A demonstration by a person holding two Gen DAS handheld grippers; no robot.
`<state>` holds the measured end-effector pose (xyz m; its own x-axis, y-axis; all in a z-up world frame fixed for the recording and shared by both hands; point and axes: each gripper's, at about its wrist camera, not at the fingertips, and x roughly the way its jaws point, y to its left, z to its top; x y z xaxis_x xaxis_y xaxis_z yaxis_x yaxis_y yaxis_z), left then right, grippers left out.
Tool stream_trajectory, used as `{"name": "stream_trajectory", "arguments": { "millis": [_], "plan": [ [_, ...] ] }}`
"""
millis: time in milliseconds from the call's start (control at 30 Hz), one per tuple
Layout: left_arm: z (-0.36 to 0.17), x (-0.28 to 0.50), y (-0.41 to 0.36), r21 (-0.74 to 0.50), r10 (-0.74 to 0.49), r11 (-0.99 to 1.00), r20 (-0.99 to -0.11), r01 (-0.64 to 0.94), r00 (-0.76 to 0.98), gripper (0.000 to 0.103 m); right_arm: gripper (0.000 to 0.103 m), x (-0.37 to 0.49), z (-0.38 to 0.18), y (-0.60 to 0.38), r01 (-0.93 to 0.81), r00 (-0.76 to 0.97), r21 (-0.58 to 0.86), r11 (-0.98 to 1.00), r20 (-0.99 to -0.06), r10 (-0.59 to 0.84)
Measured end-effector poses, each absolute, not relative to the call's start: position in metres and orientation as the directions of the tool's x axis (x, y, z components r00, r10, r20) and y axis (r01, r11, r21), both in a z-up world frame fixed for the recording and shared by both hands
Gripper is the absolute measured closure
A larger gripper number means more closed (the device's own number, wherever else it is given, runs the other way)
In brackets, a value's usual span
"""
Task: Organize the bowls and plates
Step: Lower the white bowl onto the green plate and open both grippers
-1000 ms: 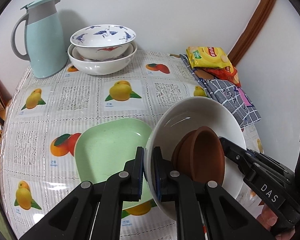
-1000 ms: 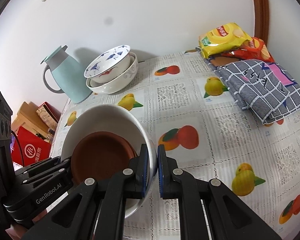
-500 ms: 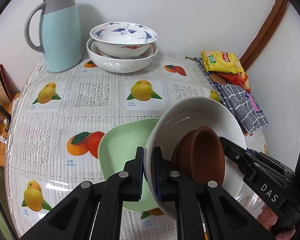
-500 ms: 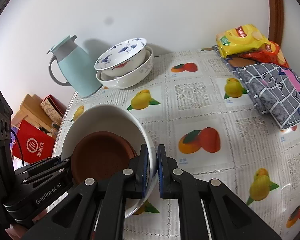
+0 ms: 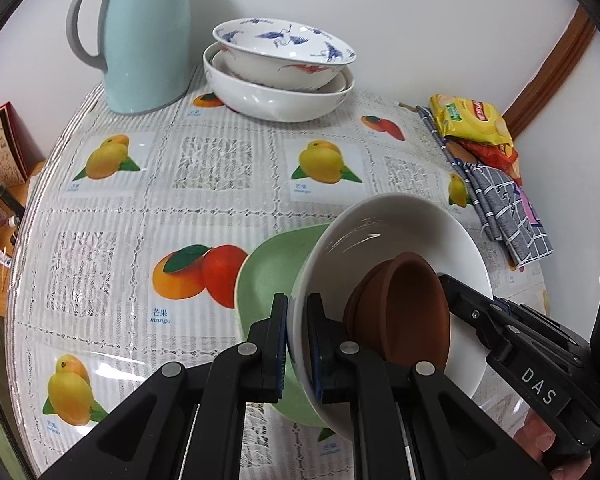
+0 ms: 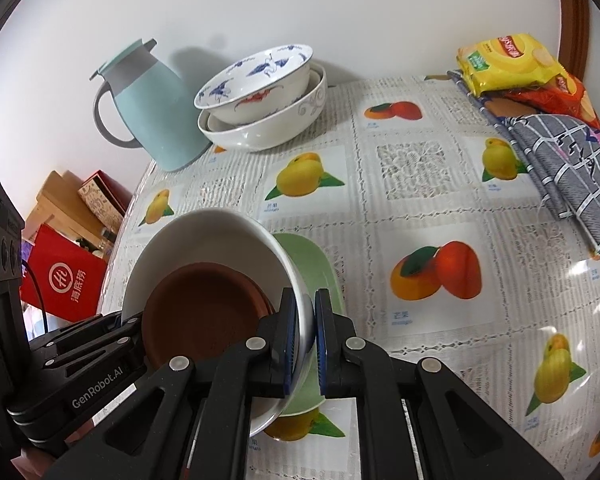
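Observation:
A white bowl (image 5: 400, 232) with a smaller brown bowl (image 5: 404, 312) nested inside hangs tilted between both grippers. My left gripper (image 5: 297, 308) is shut on its left rim. My right gripper (image 6: 306, 312) is shut on the opposite rim of the same white bowl (image 6: 204, 240), and the brown bowl (image 6: 204, 312) rests against the low side. A pale green plate (image 5: 268, 272) lies on the table just under the held bowl, partly hidden by it. At the back, a blue-patterned bowl (image 5: 280, 52) sits nested in a larger white bowl (image 5: 276, 100).
A light blue jug (image 5: 148, 40) stands at the back left beside the stacked bowls. Snack packets (image 6: 512, 60) and a folded checked cloth (image 6: 560, 152) lie along the right side. The fruit-print tablecloth (image 6: 412, 160) covers the table; boxes and a red bag (image 6: 60, 280) are beyond its left edge.
Both grippers carried the white bowl forward and lower, towards the back of the table. The jug and stacked bowls look closer, and the green plate is more covered by the held bowl.

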<state>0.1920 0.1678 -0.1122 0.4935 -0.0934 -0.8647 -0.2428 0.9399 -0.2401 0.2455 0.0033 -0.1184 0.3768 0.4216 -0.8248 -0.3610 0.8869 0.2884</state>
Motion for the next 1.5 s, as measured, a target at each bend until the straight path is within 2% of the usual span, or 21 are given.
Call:
{"name": "stream_trajectory", "arguments": {
  "millis": [433, 767, 1033, 1100, 1133, 1233, 1300, 1367, 1500],
  "plan": [
    [-0.147, 0.204, 0.177, -0.273, -0.132, 0.926, -0.88, -0.259, 0.456, 0.093, 0.093, 0.26, -0.154, 0.014, -0.346, 0.307, 0.287, 0.893, -0.865, 0.397],
    [-0.15, 0.209, 0.183, -0.309, -0.172, 0.922, -0.868, -0.236, 0.465, 0.093, 0.092, 0.269, -0.159, 0.015, -0.355, 0.3, 0.304, 0.884, -0.859, 0.415],
    [-0.149, 0.207, 0.184, -0.315, -0.185, 0.919, -0.876, -0.237, 0.446, 0.092, 0.089, 0.26, -0.149, 0.014, -0.415, 0.332, 0.248, 0.876, -0.855, 0.399],
    [-0.146, 0.203, 0.182, -0.303, -0.177, 0.925, -0.879, -0.231, 0.443, 0.088, 0.088, 0.256, -0.146, 0.012, -0.422, 0.344, 0.233, 0.876, -0.853, 0.393],
    [-0.145, 0.2, 0.182, -0.297, -0.171, 0.926, -0.88, -0.232, 0.444, 0.083, 0.084, 0.254, -0.144, 0.012, -0.426, 0.35, 0.225, 0.876, -0.852, 0.389],
    [-0.138, 0.19, 0.183, -0.312, -0.179, 0.922, -0.869, -0.231, 0.461, 0.08, 0.073, 0.246, -0.138, 0.008, -0.424, 0.388, 0.18, 0.888, -0.849, 0.357],
    [-0.133, 0.182, 0.183, -0.308, -0.171, 0.923, -0.867, -0.232, 0.468, 0.08, 0.071, 0.241, -0.134, 0.002, -0.415, 0.391, 0.196, 0.888, -0.843, 0.369],
    [-0.127, 0.174, 0.18, -0.278, -0.14, 0.93, -0.873, -0.241, 0.468, 0.069, 0.069, 0.236, -0.133, -0.003, -0.406, 0.385, 0.209, 0.89, -0.844, 0.374],
    [-0.114, 0.154, 0.174, -0.252, -0.105, 0.937, -0.865, -0.243, 0.49, 0.064, 0.061, 0.221, -0.13, -0.015, -0.394, 0.38, 0.241, 0.887, -0.836, 0.396]
  ]
}}
